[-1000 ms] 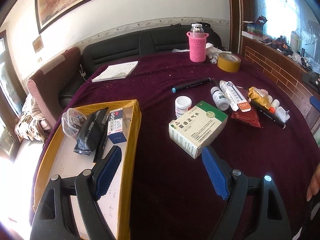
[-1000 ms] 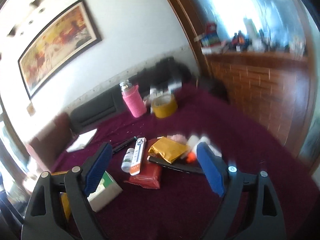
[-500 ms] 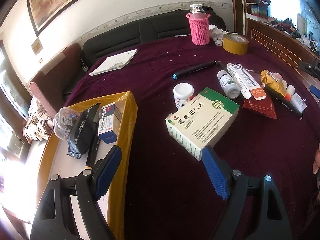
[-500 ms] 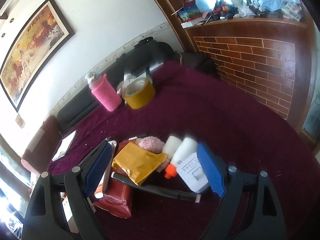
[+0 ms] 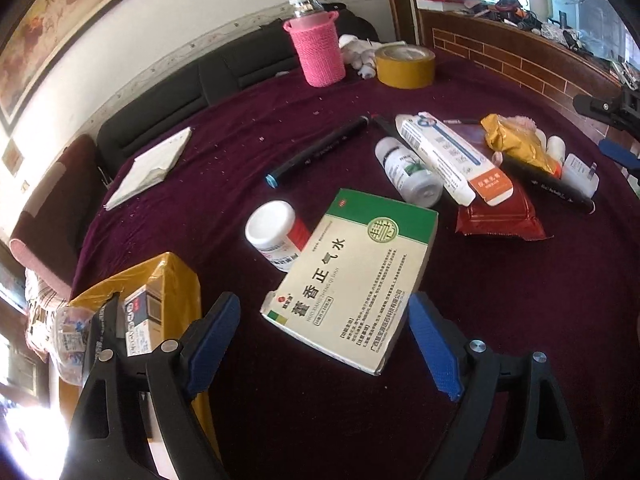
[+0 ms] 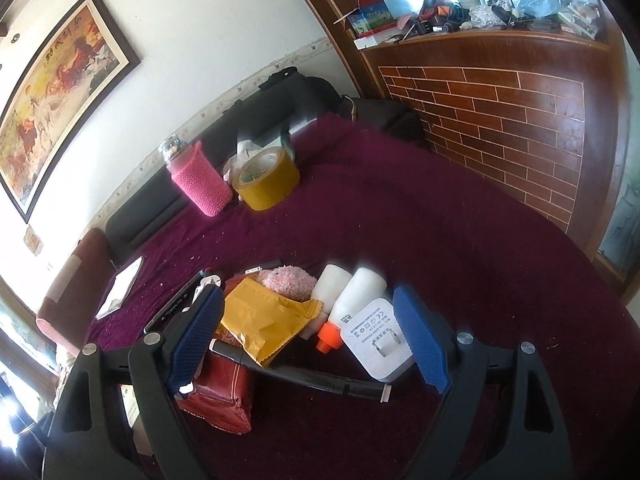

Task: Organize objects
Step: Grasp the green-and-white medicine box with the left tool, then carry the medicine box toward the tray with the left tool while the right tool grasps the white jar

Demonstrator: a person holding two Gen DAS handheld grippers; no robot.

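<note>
My left gripper (image 5: 324, 340) is open, its fingers on either side of the near end of a green-and-white medicine box (image 5: 352, 276) lying on the maroon table. A yellow tray (image 5: 176, 276) at the left holds small boxes and a black pouch. My right gripper (image 6: 308, 336) is open over a pile: a yellow packet (image 6: 264, 320), a white charger plug (image 6: 378, 338), white bottles (image 6: 352, 288), a black pen (image 6: 320, 380) and a red packet (image 6: 224, 392).
In the left wrist view a white jar (image 5: 272, 232), a white bottle (image 5: 412, 176), a long white box (image 5: 452, 156) and a black marker (image 5: 316, 152) lie mid-table. A pink-sleeved bottle (image 5: 318, 48), tape roll (image 5: 406, 66) and notepad (image 5: 152, 164) sit at the back.
My left gripper has moved forward and right, from the tray to the medicine box. My right gripper has dropped closer to the pile of the packet, bottles and plug.
</note>
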